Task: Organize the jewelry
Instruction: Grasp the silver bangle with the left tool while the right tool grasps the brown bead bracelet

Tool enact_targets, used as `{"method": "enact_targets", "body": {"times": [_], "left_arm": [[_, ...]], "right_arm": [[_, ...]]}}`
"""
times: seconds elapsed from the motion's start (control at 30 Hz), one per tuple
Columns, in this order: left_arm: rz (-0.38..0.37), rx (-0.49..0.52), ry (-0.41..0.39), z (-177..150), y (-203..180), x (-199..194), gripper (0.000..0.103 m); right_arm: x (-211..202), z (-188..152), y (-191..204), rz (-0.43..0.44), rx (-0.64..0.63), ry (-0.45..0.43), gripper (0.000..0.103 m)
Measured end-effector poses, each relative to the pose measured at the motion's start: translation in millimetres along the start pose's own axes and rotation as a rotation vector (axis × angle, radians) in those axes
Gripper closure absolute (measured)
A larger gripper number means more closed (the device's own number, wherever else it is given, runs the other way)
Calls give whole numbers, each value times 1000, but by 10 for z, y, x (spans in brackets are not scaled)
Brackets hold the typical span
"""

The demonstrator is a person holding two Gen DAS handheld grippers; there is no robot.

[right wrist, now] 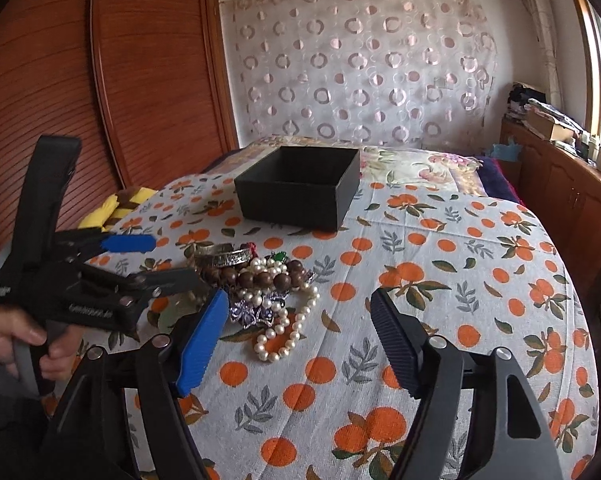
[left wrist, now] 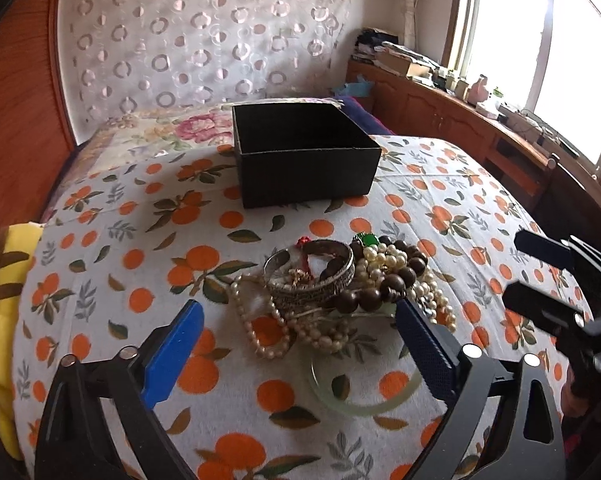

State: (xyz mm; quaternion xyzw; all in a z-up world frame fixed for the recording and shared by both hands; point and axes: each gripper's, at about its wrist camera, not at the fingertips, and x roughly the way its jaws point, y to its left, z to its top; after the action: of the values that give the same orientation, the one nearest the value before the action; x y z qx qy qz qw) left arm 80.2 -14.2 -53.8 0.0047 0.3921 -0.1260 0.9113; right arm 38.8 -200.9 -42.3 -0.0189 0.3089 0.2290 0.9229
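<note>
Nothing has been sorted yet, it is judged: the box [left wrist: 304,152] looks empty, and the jewelry [left wrist: 340,280] is heaped on the bed [left wrist: 460,200] in front of the box. Both left tongs [left wrist: 300,344] and right tongs [right wrist: 300,340] are held spread wide, gripping nothing, near the heap.

Tangled jewelry pile [left wrist: 340,280], open black box [left wrist: 304,152] behind

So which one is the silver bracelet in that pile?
Find the black open box on the orange-print bedspread; the jewelry heap lies in front of it. On the heap's left top sits the silver cuff bangle, a wide engraved metal band. Everything around it is beads: cream pearl strands and dark brown wooden beads.
</note>
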Motion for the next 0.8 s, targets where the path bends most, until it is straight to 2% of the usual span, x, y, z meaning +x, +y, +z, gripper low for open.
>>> {"method": "enact_targets", "body": {"times": [0.17,0.47,0.53,0.63,0.7,0.73,0.8], "left_arm": [[-49,-51,30,92,99,109,22],[-102,-90,102,244,164,408,24],[-90,-79,111,267,157,466,24],[-83,-66,126,295,138,522,30],[-77,-46,126,300,119,528,38],[-71,-27,123,290,102,516,45],[-46,-8,117,277,116,471,45]], "right_arm": [[4,-23,-16,-1,0,12,27],[46,-8,-13,-7,-19,22,27],[55,1,-13,-10,-24,23,27],[87,22,-12,-13,-37,30,27],[126,34,-4,-9,-44,40,27],[156,39,-7,-8,-51,47,30],[216,48,8,-7,-66,65,42]]}}
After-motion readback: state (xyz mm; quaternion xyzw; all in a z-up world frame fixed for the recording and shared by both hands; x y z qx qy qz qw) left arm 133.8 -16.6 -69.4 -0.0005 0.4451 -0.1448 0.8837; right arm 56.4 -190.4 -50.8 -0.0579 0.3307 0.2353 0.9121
